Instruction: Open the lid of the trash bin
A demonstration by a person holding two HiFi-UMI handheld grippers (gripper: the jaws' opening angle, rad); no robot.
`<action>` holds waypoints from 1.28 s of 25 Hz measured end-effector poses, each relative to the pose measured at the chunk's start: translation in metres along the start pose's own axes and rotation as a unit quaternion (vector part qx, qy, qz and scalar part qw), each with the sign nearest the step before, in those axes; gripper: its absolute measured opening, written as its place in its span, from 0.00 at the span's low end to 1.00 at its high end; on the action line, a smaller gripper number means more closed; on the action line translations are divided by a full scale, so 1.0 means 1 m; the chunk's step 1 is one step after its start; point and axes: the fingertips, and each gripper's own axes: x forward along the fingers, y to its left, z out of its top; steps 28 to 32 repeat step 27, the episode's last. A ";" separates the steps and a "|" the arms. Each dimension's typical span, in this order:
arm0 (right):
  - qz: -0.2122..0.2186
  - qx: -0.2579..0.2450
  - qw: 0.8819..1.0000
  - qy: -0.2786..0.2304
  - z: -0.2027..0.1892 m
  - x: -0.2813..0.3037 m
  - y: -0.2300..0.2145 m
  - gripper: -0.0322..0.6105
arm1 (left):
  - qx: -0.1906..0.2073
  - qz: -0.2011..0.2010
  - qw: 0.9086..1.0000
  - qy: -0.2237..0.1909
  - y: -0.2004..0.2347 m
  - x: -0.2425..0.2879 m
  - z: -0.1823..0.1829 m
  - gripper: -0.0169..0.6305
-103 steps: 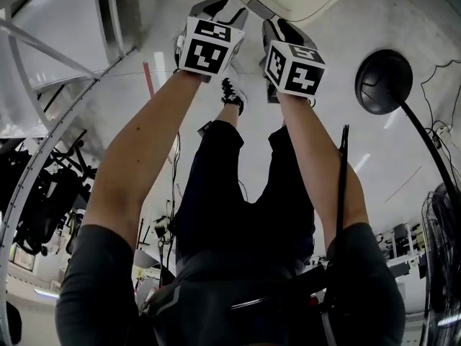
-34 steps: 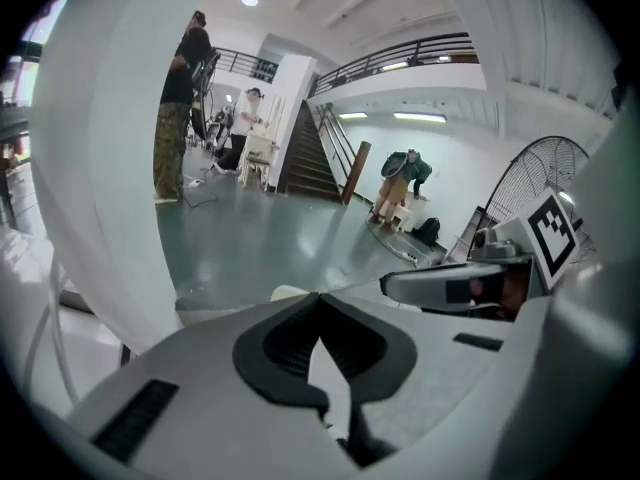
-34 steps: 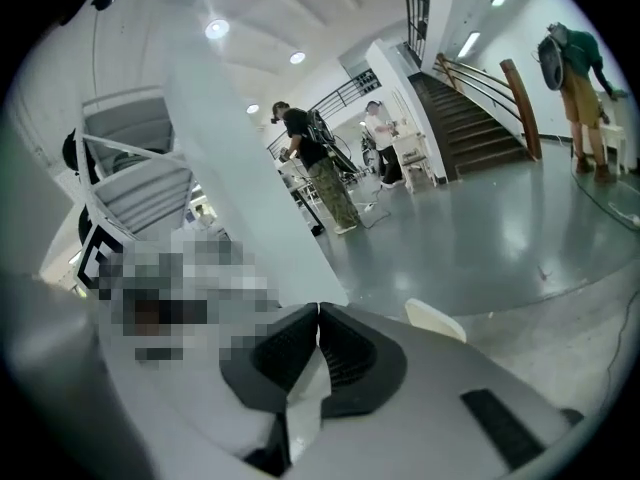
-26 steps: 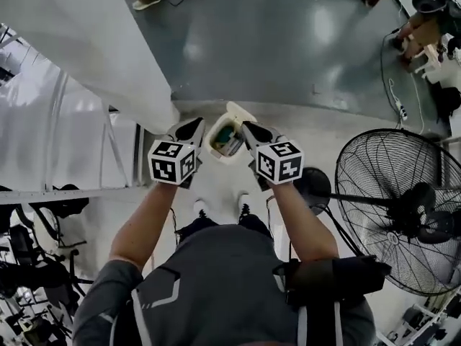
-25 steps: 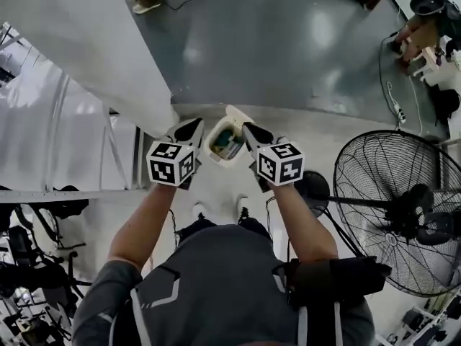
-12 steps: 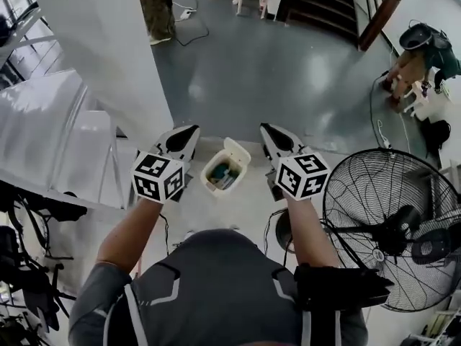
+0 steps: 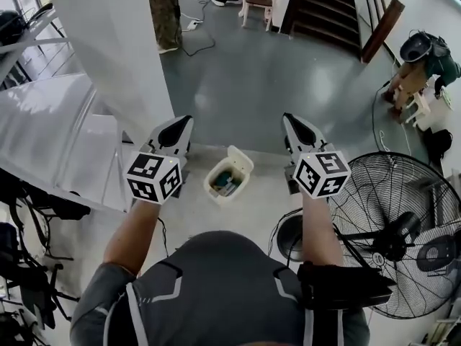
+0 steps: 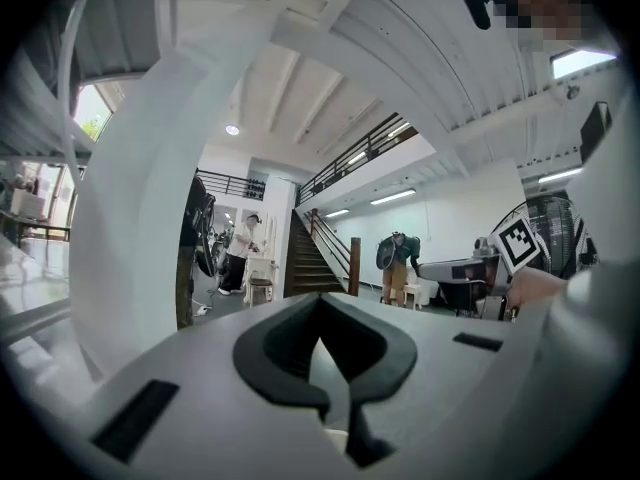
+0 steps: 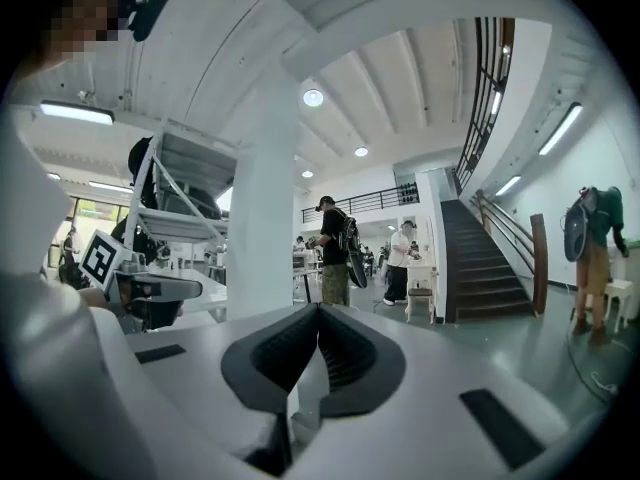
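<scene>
**Head view, with both gripper views.** The small cream-white plastic trash bin stands on the pale floor, just ahead of the person. It is well below the two claws and between them. Its hinged lid is tipped up at the far end, so the opening shows greenish contents. The bin's long axis runs from lower left to upper right in the head view, with the lid at the upper-right end.

The left claw and right claw flank the bin at about equal offsets, so neither hand is clearly nearer. Both forearms reach forward, roughly parallel, with the marker cubes turned up toward the camera and the claws pointing level across the hall.

In its own view the left claw is pressed together on nothing. The right claw is likewise closed and empty. Neither gripper view shows the bin.

Judged from how the lid lies, the opening appears done. Any further contact would need a long reach downward.
</scene>
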 end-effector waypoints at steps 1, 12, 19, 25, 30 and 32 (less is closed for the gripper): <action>-0.003 -0.007 1.000 -0.002 0.002 -0.001 0.000 0.09 | -0.003 0.003 1.000 0.000 0.001 0.000 0.000 0.04; -0.018 -0.027 0.999 -0.007 0.003 -0.004 0.004 0.09 | 0.045 0.033 0.998 0.005 0.008 -0.004 0.000 0.04; -0.023 -0.030 0.999 -0.004 0.003 -0.005 0.004 0.09 | 0.043 0.034 0.998 0.003 0.013 -0.001 0.007 0.04; -0.032 -0.037 0.999 -0.007 0.005 -0.009 0.005 0.09 | 0.028 0.031 0.999 -0.005 0.015 -0.005 0.011 0.04; -0.034 -0.039 0.999 -0.009 0.008 -0.009 0.006 0.09 | 0.034 0.037 0.999 -0.007 0.015 -0.007 0.014 0.04; -0.034 -0.039 0.999 -0.009 0.008 -0.009 0.006 0.09 | 0.034 0.037 0.999 -0.007 0.015 -0.007 0.014 0.04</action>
